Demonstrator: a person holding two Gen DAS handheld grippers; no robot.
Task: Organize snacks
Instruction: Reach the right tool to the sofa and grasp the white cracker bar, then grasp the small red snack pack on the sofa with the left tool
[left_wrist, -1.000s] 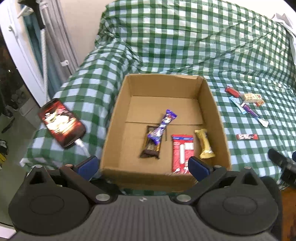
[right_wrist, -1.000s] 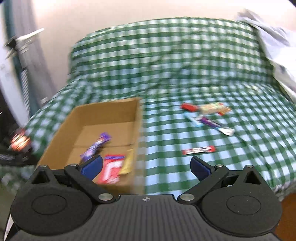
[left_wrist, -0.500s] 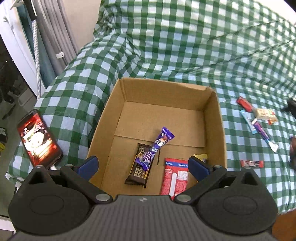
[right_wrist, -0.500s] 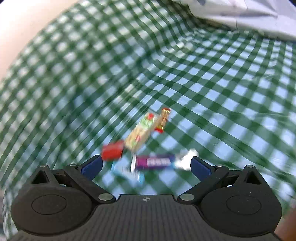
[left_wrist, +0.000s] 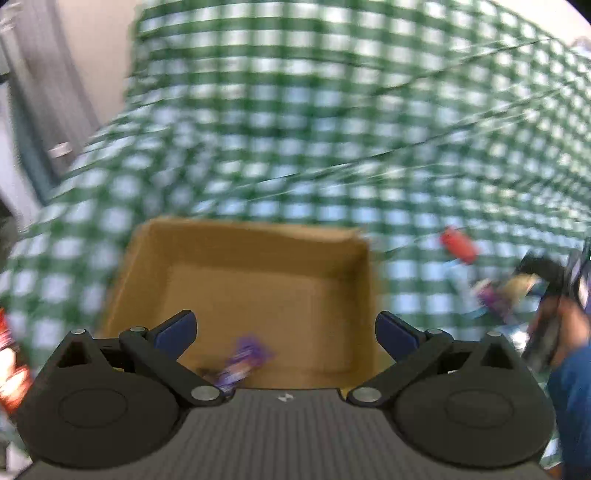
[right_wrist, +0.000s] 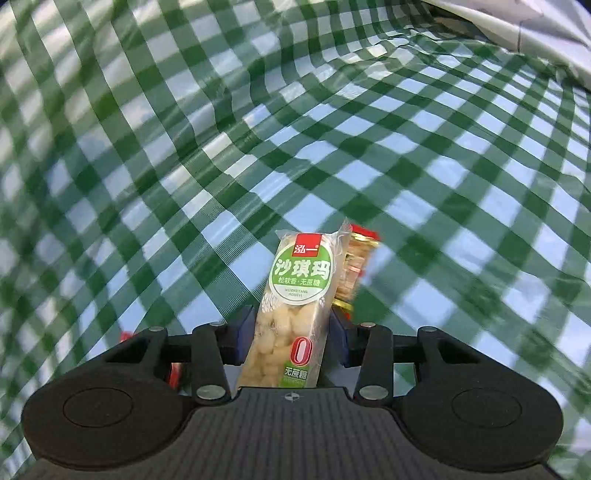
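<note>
My right gripper (right_wrist: 291, 325) is shut on a pale rice-puff snack bar with a green round label (right_wrist: 295, 306), over the green checked cloth. A gold and red snack (right_wrist: 356, 266) lies just behind it. My left gripper (left_wrist: 286, 328) is open and empty, over the near end of the cardboard box (left_wrist: 258, 258). A purple wrapped bar (left_wrist: 242, 363) lies in the box by my left finger. The left wrist view is blurred. In it the right gripper (left_wrist: 554, 288) shows at the far right by loose snacks, with a red snack (left_wrist: 458, 245) on the cloth.
The green and white checked cloth (right_wrist: 184, 129) covers the whole surface. A white crumpled sheet (right_wrist: 535, 26) lies at the far right. A phone with a red screen (left_wrist: 9, 365) sits at the left edge. A curtain (left_wrist: 44, 110) hangs at the far left.
My right gripper has closed on the rice-puff snack bar, which lay loose on the cloth before. My left gripper has swung so the box sits lower in view; the image is blurred.
</note>
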